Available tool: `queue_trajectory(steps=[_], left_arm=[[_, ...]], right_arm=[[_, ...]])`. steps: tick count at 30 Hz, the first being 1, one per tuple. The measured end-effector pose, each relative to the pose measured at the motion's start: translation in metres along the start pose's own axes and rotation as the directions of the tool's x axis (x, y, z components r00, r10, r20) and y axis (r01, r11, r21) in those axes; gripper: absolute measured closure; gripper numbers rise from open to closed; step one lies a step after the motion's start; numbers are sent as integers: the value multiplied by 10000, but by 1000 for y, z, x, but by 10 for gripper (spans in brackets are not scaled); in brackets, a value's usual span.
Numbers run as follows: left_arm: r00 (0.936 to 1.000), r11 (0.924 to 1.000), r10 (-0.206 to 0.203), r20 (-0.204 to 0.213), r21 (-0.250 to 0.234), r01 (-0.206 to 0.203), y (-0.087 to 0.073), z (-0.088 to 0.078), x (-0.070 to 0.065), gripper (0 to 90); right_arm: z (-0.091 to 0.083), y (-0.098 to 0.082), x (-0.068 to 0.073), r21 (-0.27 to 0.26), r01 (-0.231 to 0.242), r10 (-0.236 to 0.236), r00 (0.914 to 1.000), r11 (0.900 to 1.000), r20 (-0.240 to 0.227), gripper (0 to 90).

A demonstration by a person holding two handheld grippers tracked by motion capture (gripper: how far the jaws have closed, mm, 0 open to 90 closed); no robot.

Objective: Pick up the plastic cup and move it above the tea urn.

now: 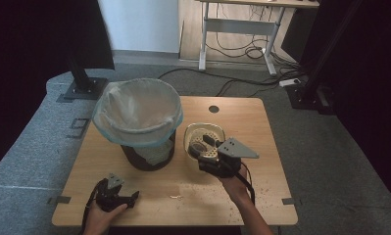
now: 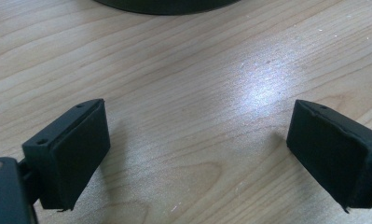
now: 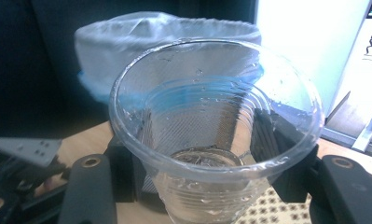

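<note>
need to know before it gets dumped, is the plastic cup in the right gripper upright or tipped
Roughly upright: in the right gripper view the clear plastic cup sits between the right gripper jaws, its open rim facing up toward the camera.

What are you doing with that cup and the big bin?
A person holds a hand-held gripper in each hand. The right hand-held gripper is clamped on a clear plastic cup, held beside the dark bin lined with a pale blue-edged bag. The cup looks nearly empty, with droplets inside. The left hand-held gripper rests open and empty on the light wooden table, where small crumbs lie scattered.
</note>
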State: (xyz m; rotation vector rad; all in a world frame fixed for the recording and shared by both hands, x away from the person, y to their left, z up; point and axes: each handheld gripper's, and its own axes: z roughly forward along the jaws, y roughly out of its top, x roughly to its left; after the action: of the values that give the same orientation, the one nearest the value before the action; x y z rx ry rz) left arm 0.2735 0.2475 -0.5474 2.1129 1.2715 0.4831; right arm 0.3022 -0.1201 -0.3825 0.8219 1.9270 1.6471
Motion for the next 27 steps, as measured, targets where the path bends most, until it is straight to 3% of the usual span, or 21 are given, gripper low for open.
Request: queue_trajectory(steps=[7,8,14,27], left_arm=[[10000,10000,1,-10,-8,-1,0,0,0,53],[10000,10000,-3,2,-1,3,0,0,0,54],[10000,10000,6,6,-2,-6,0,0,0,53],[10000,10000,34,36,-22,-34,0,0,0,53]], right_arm=[[7,10,-26,-63,-23,27,9986,10000,534,393],[10,11,-35,-46,-42,45,9974,10000,721,393],[19,7,-57,-26,-262,263,9914,9997,1282,393],[29,-2,-79,225,-547,493,9793,9982,1962,393]])
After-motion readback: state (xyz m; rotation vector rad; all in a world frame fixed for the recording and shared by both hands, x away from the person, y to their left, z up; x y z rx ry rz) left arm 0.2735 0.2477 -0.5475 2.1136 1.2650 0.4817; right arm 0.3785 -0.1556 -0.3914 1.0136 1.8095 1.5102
